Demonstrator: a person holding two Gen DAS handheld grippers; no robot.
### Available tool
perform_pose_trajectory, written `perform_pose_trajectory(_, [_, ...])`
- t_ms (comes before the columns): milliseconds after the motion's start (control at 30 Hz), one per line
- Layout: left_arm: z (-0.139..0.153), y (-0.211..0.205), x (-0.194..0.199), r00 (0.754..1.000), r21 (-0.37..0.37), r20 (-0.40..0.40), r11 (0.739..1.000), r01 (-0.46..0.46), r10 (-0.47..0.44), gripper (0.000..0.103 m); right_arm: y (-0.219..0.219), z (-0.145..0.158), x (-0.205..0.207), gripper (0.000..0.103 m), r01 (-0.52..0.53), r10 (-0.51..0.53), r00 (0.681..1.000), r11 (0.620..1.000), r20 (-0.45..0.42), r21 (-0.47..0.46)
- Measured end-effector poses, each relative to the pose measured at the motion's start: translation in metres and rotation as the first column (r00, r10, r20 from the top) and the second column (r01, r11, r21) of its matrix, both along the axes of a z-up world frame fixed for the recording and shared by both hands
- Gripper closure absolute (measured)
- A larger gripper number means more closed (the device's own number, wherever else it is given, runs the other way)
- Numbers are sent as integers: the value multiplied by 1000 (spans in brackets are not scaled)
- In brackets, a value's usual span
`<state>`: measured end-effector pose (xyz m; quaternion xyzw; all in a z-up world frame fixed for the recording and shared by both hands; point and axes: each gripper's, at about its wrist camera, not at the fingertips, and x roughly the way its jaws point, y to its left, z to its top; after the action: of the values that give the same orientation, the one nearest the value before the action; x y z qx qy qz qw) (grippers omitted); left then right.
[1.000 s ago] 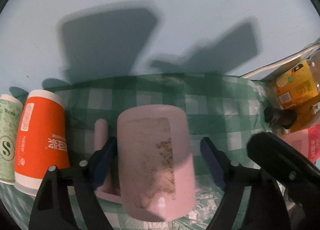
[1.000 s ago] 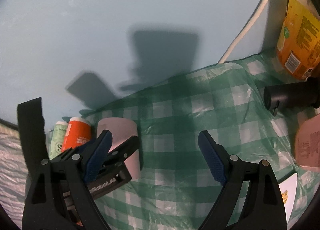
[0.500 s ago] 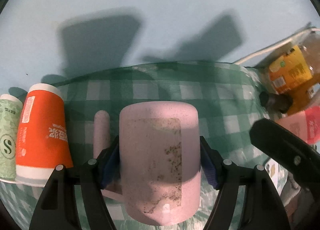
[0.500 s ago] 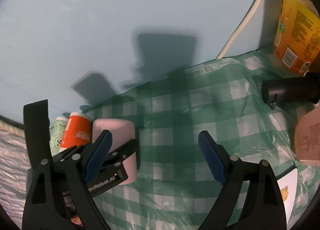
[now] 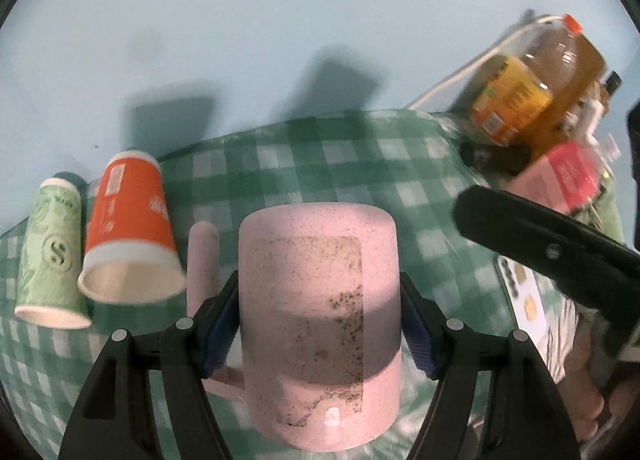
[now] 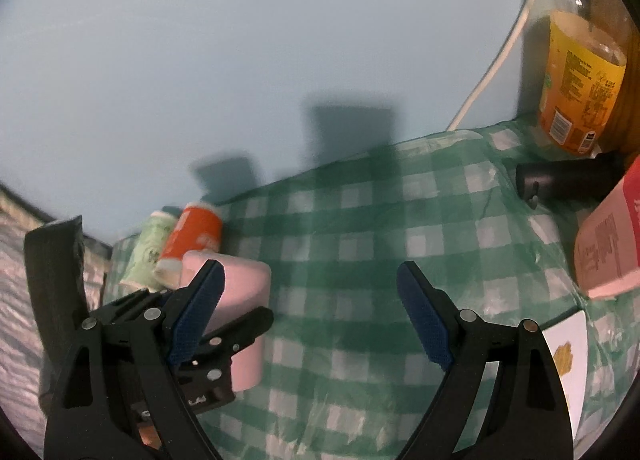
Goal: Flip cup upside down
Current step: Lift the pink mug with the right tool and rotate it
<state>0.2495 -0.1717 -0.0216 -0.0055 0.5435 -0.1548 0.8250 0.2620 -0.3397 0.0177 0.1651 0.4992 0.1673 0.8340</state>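
Note:
A pink speckled mug [image 5: 320,300] with a handle on its left stands between my left gripper's [image 5: 318,324] blue pads, which press both its sides. Its closed flat end faces up and away. It is lifted and tilted off the green checked cloth [image 5: 360,163]. The mug also shows in the right wrist view [image 6: 240,288], held by the left gripper. My right gripper [image 6: 310,320] is open and empty above the cloth, to the right of the mug.
An orange paper cup [image 5: 128,219] and a green paper cup [image 5: 50,256] stand inverted left of the mug. An amber bottle [image 5: 532,87], a pink carton [image 5: 560,175] and a black cylinder [image 6: 568,179] crowd the right. A blue wall rises behind.
My left gripper closed its pads on the pink mug, then lifted and tilted it, so the view now looks down on the table. The right gripper stayed open and shifted slightly.

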Motion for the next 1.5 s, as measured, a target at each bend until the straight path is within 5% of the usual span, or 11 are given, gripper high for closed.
perform_pose_trajectory(367, [-6,43,-59,1000,-21,5,1000,-12,12,29,38,-8,-45,15,-128,128,992,991,-8,33])
perform_pose_trajectory(833, [-53,87,-65,993,-1,-68,995,-99,98,29,91,-50,-59,15,-223,224,969,975,-108,21])
perform_pose_trajectory(1500, [-37,89,-71,994,24,-47,995,-95,96,21,96,-49,-56,15,-227,230,965,973,-127,38])
